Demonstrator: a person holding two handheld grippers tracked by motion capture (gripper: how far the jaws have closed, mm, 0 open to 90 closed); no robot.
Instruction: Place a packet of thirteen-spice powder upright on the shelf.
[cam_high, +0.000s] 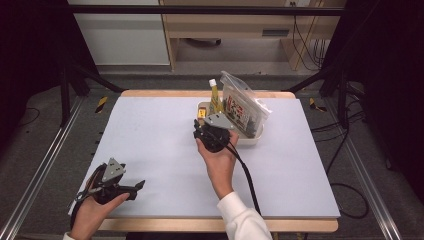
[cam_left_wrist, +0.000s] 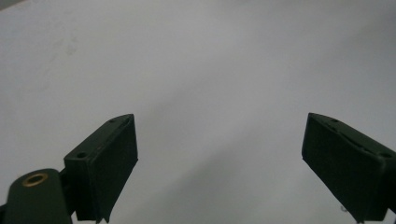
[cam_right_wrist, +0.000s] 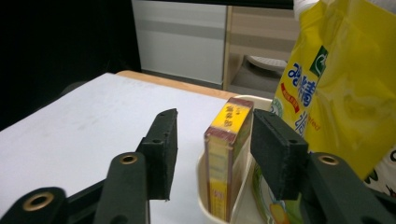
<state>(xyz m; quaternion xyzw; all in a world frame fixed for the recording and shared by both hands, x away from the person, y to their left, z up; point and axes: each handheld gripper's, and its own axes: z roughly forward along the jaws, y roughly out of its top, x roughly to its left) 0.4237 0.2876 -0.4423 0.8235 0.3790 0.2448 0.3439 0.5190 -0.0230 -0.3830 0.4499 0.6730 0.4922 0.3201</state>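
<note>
A small yellow and red box (cam_right_wrist: 229, 126) stands on edge at the near end of a cream tray (cam_right_wrist: 201, 182). My right gripper (cam_right_wrist: 215, 122) straddles the box with a jaw on each side, open; a gap shows between the left pad and the box. From above, the right gripper (cam_high: 200, 125) reaches the tray's (cam_high: 252, 141) left end, where the box (cam_high: 202, 111) sits. My left gripper (cam_high: 136, 190) rests in the hand at the table's front left, and its wide-open jaws (cam_left_wrist: 219, 154) hold nothing over the white surface.
A yellow pack with a white cap (cam_high: 215, 97) and a clear zip bag of dark packets (cam_high: 245, 107) stand in the tray; the yellow pack (cam_right_wrist: 336, 93) is right beside the right jaw. The right gripper's cable (cam_high: 247, 177) trails toward the table's front edge.
</note>
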